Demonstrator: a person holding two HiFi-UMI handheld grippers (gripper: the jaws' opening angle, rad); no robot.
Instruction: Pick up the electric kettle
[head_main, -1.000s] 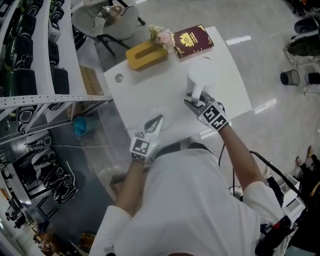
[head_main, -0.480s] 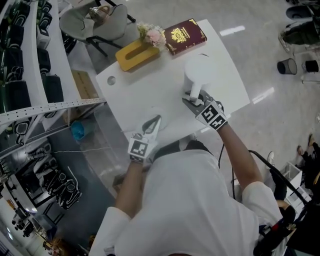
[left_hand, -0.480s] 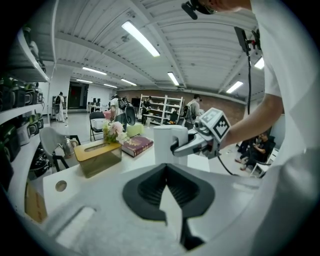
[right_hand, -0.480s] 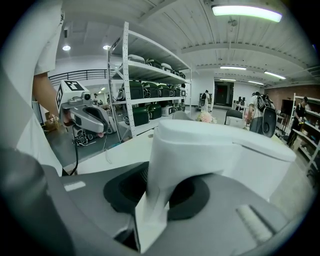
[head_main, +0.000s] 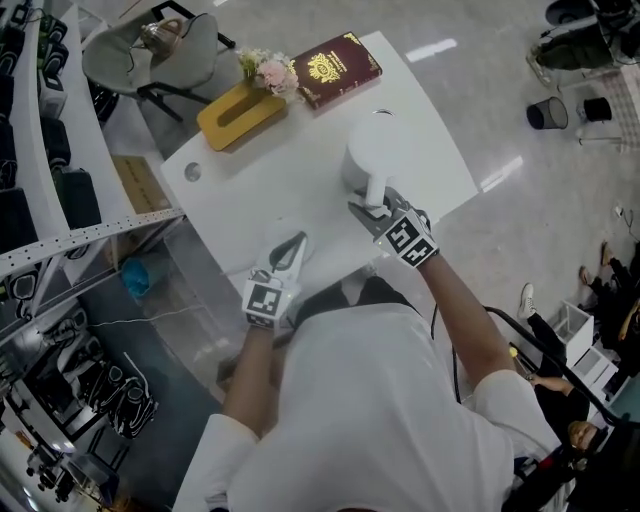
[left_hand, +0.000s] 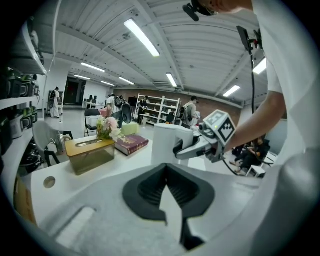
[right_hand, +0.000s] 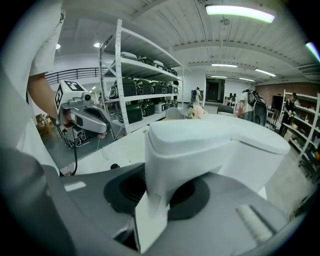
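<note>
From where I stand, the right gripper (head_main: 370, 207) pinches the handle of the white electric kettle (head_main: 378, 150), whose body stands on the tabletop (head_main: 290, 185) just beyond its jaws. The left gripper (head_main: 292, 248) is pressed together and empty, apparently low over the tabletop, with the kettle ahead to its right.

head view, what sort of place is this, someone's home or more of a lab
Most likely a large lab or workshop hall, not a home: metal storage shelves loaded with dark gear, a polished hard floor, and long ceiling strip lights in the left gripper view.
</note>
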